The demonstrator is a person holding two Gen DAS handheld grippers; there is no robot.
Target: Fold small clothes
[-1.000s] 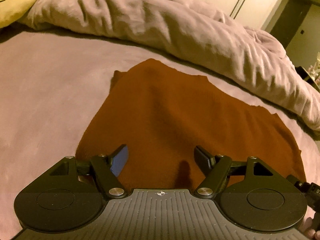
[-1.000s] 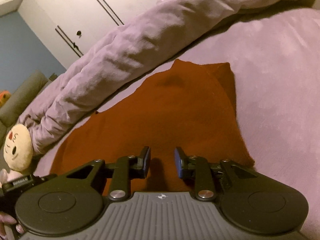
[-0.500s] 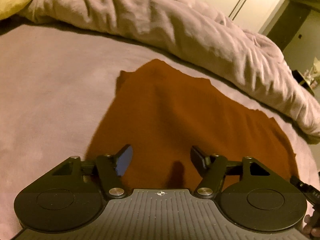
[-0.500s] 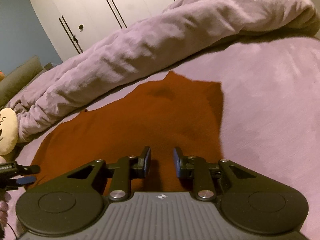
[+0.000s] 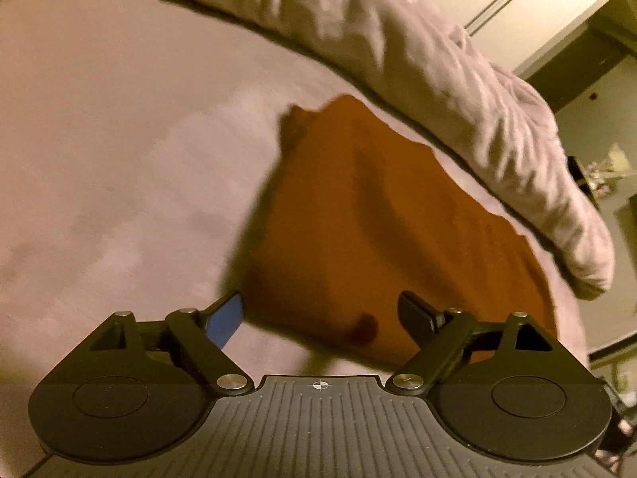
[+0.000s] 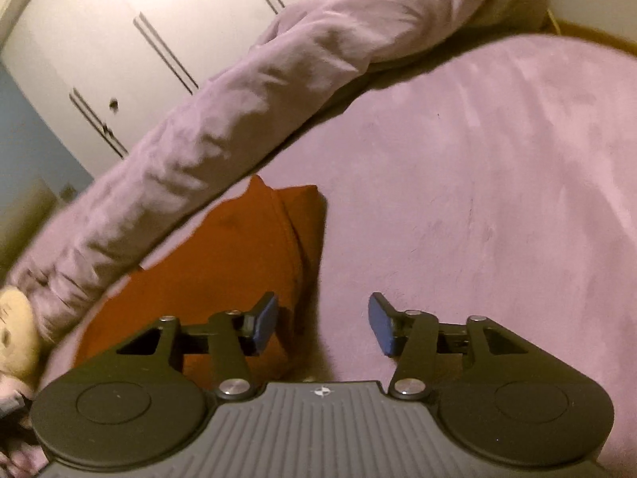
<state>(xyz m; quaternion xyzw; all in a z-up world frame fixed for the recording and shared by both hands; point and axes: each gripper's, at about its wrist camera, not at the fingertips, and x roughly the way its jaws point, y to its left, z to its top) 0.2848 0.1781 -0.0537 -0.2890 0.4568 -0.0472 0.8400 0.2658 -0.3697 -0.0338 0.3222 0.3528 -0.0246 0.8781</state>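
Note:
A rust-brown garment (image 5: 382, 231) lies flat on the mauve bed sheet (image 5: 119, 167). It also shows in the right wrist view (image 6: 239, 255), reaching to the lower left. My left gripper (image 5: 322, 316) is open and empty, just above the garment's near left corner. My right gripper (image 6: 322, 322) is open and empty, over the garment's near right edge, with its left finger above the cloth and its right finger above bare sheet.
A bunched mauve duvet (image 5: 438, 79) runs along the far side of the bed, right behind the garment; it also shows in the right wrist view (image 6: 247, 111). A cream plush toy (image 6: 16, 330) lies at the far left. White wardrobe doors (image 6: 119, 40) stand behind.
My right gripper has opened wider and moved right, toward the garment's right edge. My left gripper has moved left and back toward the garment's near left corner, staying open.

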